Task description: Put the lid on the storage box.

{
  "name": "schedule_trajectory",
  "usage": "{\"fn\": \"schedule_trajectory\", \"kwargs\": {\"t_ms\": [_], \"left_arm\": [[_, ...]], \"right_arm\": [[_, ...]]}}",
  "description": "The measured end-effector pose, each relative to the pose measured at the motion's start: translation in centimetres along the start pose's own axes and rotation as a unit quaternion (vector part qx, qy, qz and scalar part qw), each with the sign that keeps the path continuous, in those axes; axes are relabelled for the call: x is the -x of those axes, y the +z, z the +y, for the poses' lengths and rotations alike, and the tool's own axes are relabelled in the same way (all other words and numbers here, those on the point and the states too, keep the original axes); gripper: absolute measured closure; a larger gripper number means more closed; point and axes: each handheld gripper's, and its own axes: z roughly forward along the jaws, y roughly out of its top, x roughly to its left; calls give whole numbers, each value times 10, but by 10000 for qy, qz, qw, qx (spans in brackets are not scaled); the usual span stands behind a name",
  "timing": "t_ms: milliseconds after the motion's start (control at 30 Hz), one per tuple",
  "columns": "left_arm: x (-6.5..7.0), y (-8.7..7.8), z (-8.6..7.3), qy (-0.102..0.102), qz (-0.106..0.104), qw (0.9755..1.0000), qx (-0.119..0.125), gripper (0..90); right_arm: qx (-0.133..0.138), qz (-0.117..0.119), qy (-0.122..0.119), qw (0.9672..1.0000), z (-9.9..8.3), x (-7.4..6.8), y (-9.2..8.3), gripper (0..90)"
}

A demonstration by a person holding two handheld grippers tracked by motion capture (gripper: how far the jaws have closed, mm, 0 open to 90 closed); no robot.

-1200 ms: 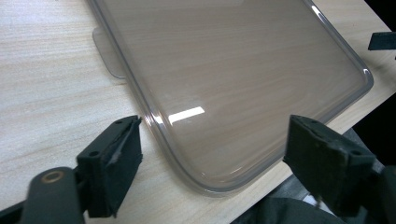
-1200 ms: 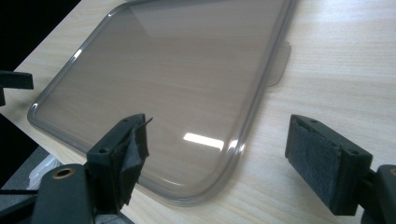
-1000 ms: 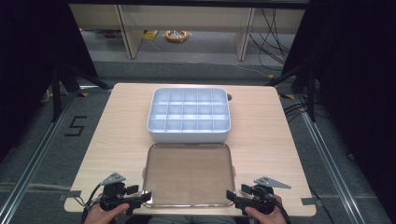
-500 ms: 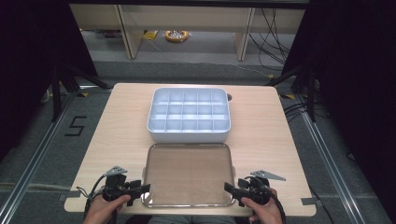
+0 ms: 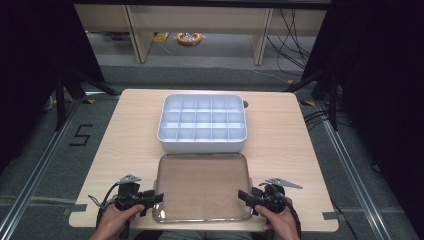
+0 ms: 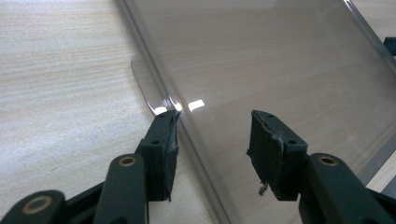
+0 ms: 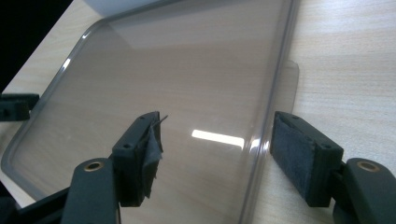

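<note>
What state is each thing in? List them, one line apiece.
Clear lid: lying flat on the table, off the box, its side rims between the jaws of both grippers.
Divided box: uncovered, compartments empty, behind the lid.
Left gripper: jaws astride the lid's left rim, just been closing, a gap left at one pad.
Right gripper: jaws astride the lid's right rim, just been closing, not yet pressing.
Table: bears box and lid.

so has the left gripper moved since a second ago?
Yes. In the high view the left gripper has slid inward to the clear lid, its jaws now straddling the lid's left rim and closing, not yet clamped.
</note>
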Motion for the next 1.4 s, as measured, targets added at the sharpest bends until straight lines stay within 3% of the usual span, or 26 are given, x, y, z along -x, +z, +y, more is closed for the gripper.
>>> {"fn": "schedule_trajectory", "kwargs": {"t_ms": [33,133,167,200,233,267,300,367,400,467,500,567,600,667,733,900,933,967,1067,1100,1200,1233,1267,1333,1367,1400], "left_arm": [[1,1,0,-123,-12,9999,101,532],[0,1,-1,-123,-13,9998,131,549],[-1,0,-1,-15,38,10000,69,555],[1,1,-3,-3,72,9999,154,571],[1,1,-3,-3,72,9999,154,586],[1,0,-3,155,146,9997,102,586],[0,-1,-3,250,194,9995,47,602],[0,-1,-3,270,226,9994,64,609],[0,-1,-3,267,228,9994,78,599],[0,-2,-3,300,246,9992,68,601],[0,-1,-4,319,296,9990,88,605],[0,-1,-4,304,403,9986,166,606],[-1,-2,-4,369,380,9985,106,608],[-1,-1,-4,265,395,9987,183,610],[-2,-3,-4,362,389,9985,126,609],[-1,-4,-5,337,418,9984,154,597],[-1,-3,-6,276,421,9986,177,594],[-2,-5,-6,332,398,9986,108,591],[-4,-5,-6,178,337,9991,181,588],[-4,-5,-6,137,329,9992,185,587],[-3,-4,-7,51,292,9992,277,579],[-5,-6,-7,179,307,9992,163,579],[-3,-5,-7,31,308,9991,289,573],[-6,-7,-7,141,310,9993,170,572],[-6,-6,-7,102,262,9994,199,572],[-7,-7,-7,117,260,9995,165,572]], "right_arm": [[24,19,26,10000,0,2,0,341],[87,177,414,9989,-1,6,-2,379],[127,225,467,9986,-2,7,-3,403],[180,151,242,9994,-3,12,-2,441],[180,151,242,9994,-3,12,-2,441],[187,176,235,9994,-4,13,-3,458],[125,138,531,9984,-5,10,-5,483],[173,182,470,9986,-7,14,-5,523],[133,204,738,9970,-8,14,-7,563],[211,275,621,9975,-9,18,-6,582],[130,369,782,9962,-9,17,-8,611],[154,398,608,9972,-10,21,-6,624],[162,467,695,9964,-11,22,-6,651],[171,491,632,9966,-11,22,-5,660],[34,459,956,9944,-10,19,-7,663],[-4,653,1029,9925,-13,21,-9,686],[-119,698,1157,9908,-13,20,-11,686],[59,657,819,9945,-14,25,-7,686],[-57,688,1050,9921,-15,22,-9,698],[-176,777,1241,9891,-15,19,-11,697],[-90,748,1054,9916,-16,21,-11,711],[-121,725,1137,9908,-16,19,-11,703],[-120,844,1184,9893,-17,21,-11,704],[-186,852,1294,9878,-17,20,-12,702],[-124,848,1207,9890,-18,21,-11,700],[-105,893,1365,9866,-19,19,-12,700]]}}
